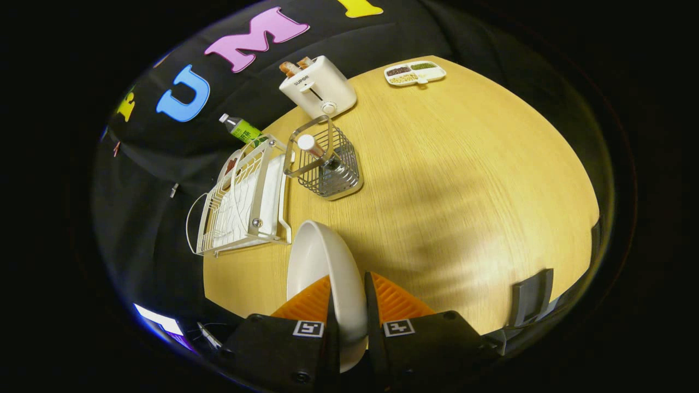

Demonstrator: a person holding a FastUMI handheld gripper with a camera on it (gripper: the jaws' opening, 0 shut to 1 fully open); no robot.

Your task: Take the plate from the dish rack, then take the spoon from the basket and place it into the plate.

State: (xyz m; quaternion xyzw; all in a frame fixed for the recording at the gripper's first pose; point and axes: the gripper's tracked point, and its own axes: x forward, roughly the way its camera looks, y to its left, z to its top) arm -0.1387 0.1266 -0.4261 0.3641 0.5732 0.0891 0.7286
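Observation:
A white plate [319, 262] stands on edge between my two fingers, held above the wooden table [464, 180]. My gripper [348, 305] is shut on the plate's rim, with one finger on each face. Beyond the plate and to its left sits the white wire dish rack [246, 202], with nothing in its slots. Just right of the rack stands a metal wire basket [327, 164]. A spoon [314, 146] leans inside it, its pale rounded handle end sticking up.
A cream toaster [319, 87] with bread in it stands behind the basket. A green-labelled bottle [240, 128] lies behind the rack. A white divided tray [415, 72] of beans sits at the far side. A dark bracket [529, 297] clamps the table's near right edge.

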